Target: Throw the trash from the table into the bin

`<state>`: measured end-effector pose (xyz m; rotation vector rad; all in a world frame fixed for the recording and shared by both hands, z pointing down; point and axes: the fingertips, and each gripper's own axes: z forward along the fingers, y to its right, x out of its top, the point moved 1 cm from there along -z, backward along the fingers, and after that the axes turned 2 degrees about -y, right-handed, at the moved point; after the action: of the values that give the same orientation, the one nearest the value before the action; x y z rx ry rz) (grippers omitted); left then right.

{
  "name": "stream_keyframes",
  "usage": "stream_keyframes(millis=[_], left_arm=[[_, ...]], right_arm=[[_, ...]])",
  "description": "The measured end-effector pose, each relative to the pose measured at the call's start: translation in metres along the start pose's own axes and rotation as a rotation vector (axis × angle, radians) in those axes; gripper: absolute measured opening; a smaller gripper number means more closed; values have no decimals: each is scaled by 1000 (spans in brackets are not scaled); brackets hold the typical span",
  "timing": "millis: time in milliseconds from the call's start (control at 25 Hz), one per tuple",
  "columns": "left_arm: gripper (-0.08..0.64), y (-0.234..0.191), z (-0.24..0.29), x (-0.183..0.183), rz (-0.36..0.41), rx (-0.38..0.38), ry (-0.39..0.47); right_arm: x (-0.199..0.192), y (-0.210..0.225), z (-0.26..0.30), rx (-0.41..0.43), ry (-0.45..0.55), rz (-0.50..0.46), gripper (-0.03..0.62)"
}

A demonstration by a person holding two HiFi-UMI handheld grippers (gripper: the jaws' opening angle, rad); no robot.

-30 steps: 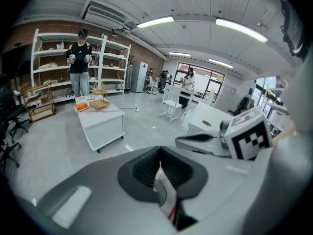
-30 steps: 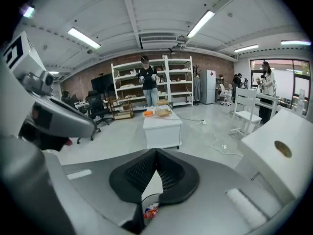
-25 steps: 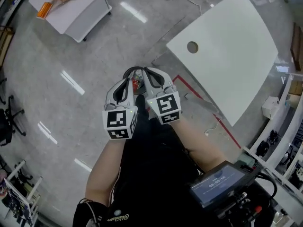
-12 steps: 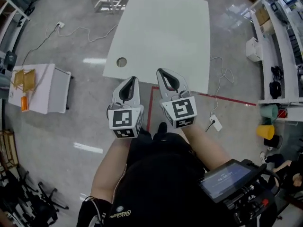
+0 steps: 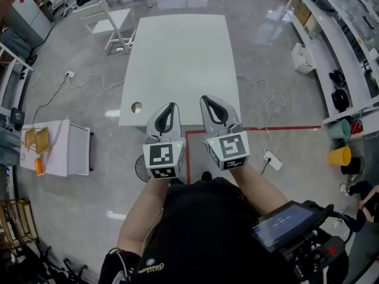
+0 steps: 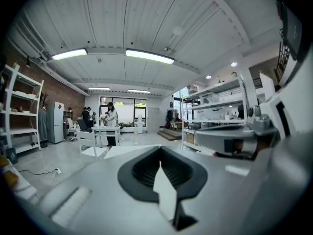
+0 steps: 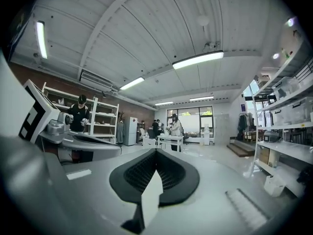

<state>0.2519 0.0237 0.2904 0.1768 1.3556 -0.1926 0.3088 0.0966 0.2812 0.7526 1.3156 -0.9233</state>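
Note:
In the head view my left gripper (image 5: 170, 106) and right gripper (image 5: 206, 100) are held side by side in front of my body, pointing at the near edge of the white table (image 5: 177, 52). The tabletop shows bare except for a round cable hole (image 5: 137, 107); I see no trash on it. Both are shut with nothing between the pads, as the left gripper (image 6: 160, 149) and right gripper (image 7: 156, 151) show in their own views, which look level across the room. A dark round rim (image 5: 140, 168), possibly the bin, peeks out left of the left gripper's marker cube.
A small white side table (image 5: 71, 152) with orange items stands on the left. White stools (image 5: 115, 22) sit beyond the table. Cables and a power strip (image 5: 272, 158) lie on the floor by a red tape line (image 5: 266, 128). Yellow bucket (image 5: 339, 155) and shelves on the right.
The head view has swung from the floor by the bin to face the white table. Both grippers came up and away from the bin, still side by side and shut.

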Motion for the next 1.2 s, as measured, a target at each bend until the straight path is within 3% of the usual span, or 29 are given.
stream_keyframes(millis=[480, 1200], left_arm=[[8, -29, -26, 8, 2, 123, 31], [8, -35, -27, 3, -24, 125, 17]], right_arm=[[7, -32, 11, 92, -7, -19, -3], [6, -41, 18, 113, -33, -30, -3]])
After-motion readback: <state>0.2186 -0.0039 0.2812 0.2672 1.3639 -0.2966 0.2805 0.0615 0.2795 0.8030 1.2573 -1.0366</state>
